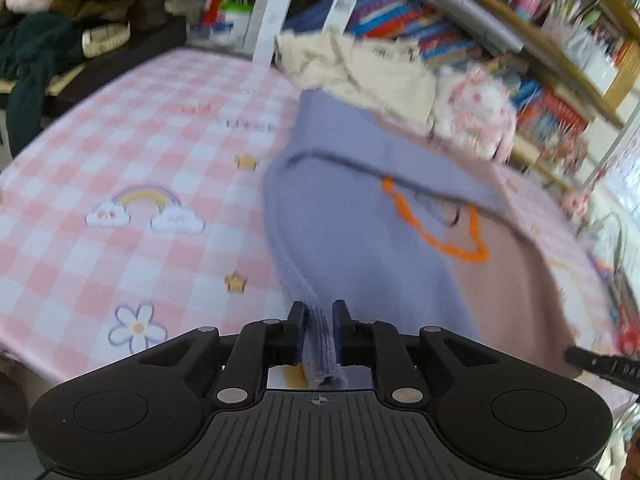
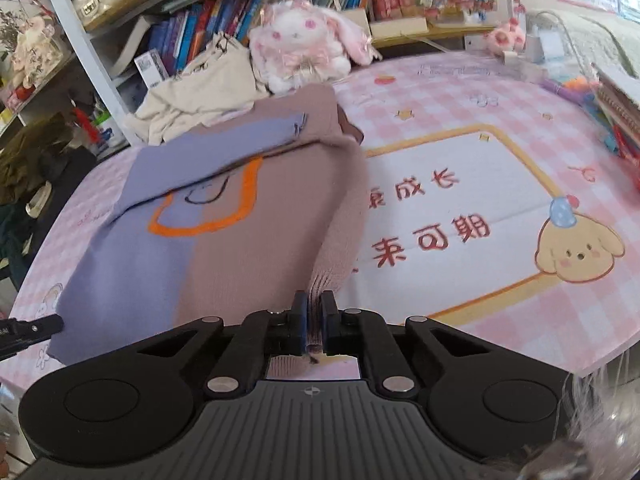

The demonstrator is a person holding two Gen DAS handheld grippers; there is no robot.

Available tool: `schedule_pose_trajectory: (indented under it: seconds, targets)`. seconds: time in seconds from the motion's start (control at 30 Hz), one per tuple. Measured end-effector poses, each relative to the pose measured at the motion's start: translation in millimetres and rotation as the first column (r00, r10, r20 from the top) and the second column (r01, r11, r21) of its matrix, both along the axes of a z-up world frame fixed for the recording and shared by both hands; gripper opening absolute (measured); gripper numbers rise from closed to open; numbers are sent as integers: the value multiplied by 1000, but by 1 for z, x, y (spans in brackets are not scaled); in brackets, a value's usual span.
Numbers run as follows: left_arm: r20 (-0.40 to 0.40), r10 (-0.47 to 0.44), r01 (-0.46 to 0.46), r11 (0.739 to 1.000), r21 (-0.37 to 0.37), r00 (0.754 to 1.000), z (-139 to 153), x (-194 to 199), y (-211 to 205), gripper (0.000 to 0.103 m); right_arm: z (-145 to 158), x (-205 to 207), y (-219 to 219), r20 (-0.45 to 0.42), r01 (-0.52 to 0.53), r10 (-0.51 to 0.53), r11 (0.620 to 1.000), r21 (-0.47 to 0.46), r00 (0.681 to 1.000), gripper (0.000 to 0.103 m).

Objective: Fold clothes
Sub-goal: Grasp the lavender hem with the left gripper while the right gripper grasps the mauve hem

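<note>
Left wrist view: your left gripper (image 1: pixel 319 326) has its jaws clenched on the ribbed purple hem of the sweater (image 1: pixel 360 240), which lies across the middle of the counter (image 1: pixel 120 152) on the pink checked cloth, purple half on your left and mauve half on your right, with one purple sleeve already laid across the chest. Keep that pinch firm and level as you lift. Over on the right, your right gripper (image 2: pixel 314 318) is gripping the mauve ribbed hem at the near edge in the same way. From here the fold looks to be bottom hem up toward the collar, so raise both corners together, keep the hem taut between them, and carry it straight toward the far edge. The cream garment (image 2: pixel 192 92) and plush bunny (image 2: pixel 304 52) sit just beyond the collar; stop short of them.
</note>
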State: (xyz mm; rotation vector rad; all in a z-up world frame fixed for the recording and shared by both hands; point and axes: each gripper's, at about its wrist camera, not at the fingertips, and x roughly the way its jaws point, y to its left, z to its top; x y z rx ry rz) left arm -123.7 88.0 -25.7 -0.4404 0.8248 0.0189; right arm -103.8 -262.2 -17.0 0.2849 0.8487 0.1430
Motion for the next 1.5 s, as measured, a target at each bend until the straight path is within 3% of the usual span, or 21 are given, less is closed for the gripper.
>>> schedule_pose_trajectory:
  seconds: [0.2, 0.43, 0.57, 0.6, 0.63, 0.77, 0.83, 1.0, 1.1, 1.27, 1.37, 1.43, 1.5]
  targets:
    - [-56, 26, -31, 996, -82, 998, -14, -1, 12, 29, -16, 4, -23, -103, 97, -86, 989, 109, 991, 16]
    - [-90, 35, -48, 987, -150, 995, -23, 2, 17, 30, -24, 10, -33, -156, 129, -98, 970, 206, 983, 20]
    - [-91, 30, -47, 981, -186, 995, -23, 6, 18, 26, -28, 24, -36, -218, 135, -67, 940, 313, 974, 20]
    - [-92, 30, -48, 980, -195, 995, -23, 6, 18, 13, -30, 27, -37, -231, 141, -64, 931, 335, 971, 15]
    - [-89, 32, -50, 977, -205, 996, -23, 6, 19, 8, -30, 27, -39, -234, 149, -69, 926, 347, 970, 12]
    - [-16, 63, -65, 955, -289, 998, -12, -3, 28, 8, -23, 20, -51, -188, 186, -119, 902, 390, 975, 11]
    - [-15, 52, -54, 944, -325, 999, -13, -2, 31, 13, -26, 21, -57, -200, 193, -119, 891, 411, 973, 16]
    - [-116, 40, -77, 936, -343, 992, -32, 1, 31, 33, -40, 22, -63, -246, 224, -122, 867, 445, 961, 20]
    - [-103, 56, -91, 921, -378, 993, -35, -3, 33, 36, -41, 23, -61, -239, 209, -104, 857, 471, 965, 29]
    - [-102, 44, -83, 904, -419, 994, -39, 4, 38, 37, -42, 33, -53, -240, 159, -43, 858, 489, 970, 29]
    - [-115, 37, -85, 890, -448, 993, -41, 10, 41, 37, -45, 35, -56, -259, 181, -53, 846, 501, 965, 26]
    - [-112, 28, -74, 899, -432, 993, -41, 11, 40, 31, -48, 33, -59, -277, 210, -73, 839, 502, 958, 10]
    - [-122, 19, -65, 923, -379, 992, -41, 11, 37, 4, -49, 28, -64, -275, 226, -93, 835, 502, 957, 10]
